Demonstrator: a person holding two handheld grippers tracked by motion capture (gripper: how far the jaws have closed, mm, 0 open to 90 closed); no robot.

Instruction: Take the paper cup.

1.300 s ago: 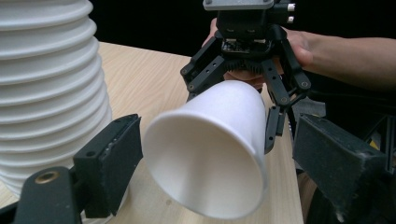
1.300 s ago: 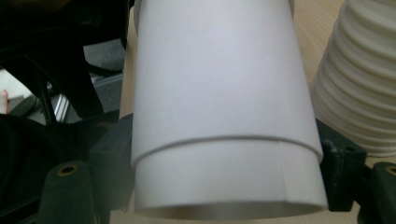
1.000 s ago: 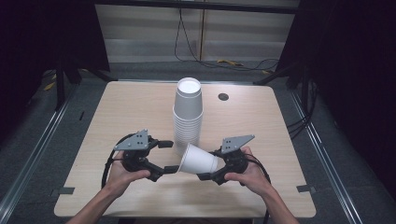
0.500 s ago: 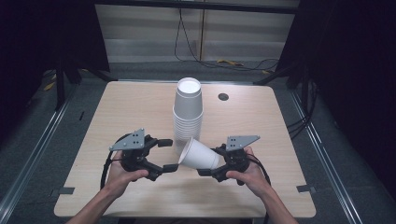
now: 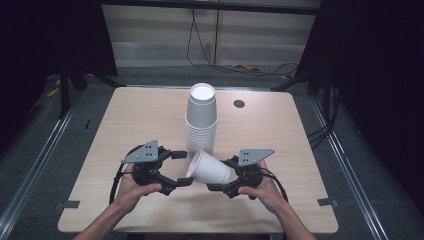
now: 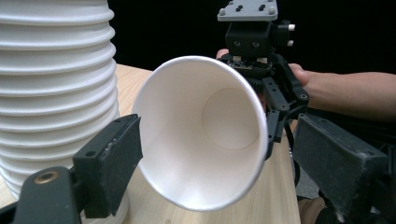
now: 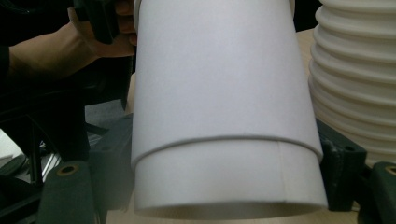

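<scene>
Right gripper view: black jaws on either side of a white paper cup [image 7: 224, 116], pads against its base end, cup wall running up and away from the camera. A second rim line near the base suggests two cups nested, though it could be a seam or sleeve; hard to say at this range. So the right gripper [image 5: 220, 181] is clamped on the cup near its bottom. High view confirms: cup lies roughly on its side, tilted, mouth toward the left gripper [image 5: 181, 167], held above the table [image 5: 125, 115] in front of the cup stack [image 5: 201, 120].

Left gripper view: jaws spread wide, one pad at each side of the cup's open mouth, rim sitting between them. The left pad looks very close to or touching the rim; the right pad stands clear. Not gripping anything. Left hand [image 5: 131, 187] and right hand [image 5: 260, 186] hold the tools low near the table's front edge.

Stack stands upright, mid-table, just behind the held cup, many ribbed rims visible close beside both grippers. Small dark round spot [image 5: 239, 104] on the table, well apart to the right of the stack.

Risks, judged from this pose:
- Left jaws closing on the thin rim could crush or oval the mouth.
- If two cups are nested, pulling may bring both or slip off.
- Either gripper swinging back could knock the stack, which is tall and close.
- Right grip near the base is short; the cup could pivot out.
</scene>
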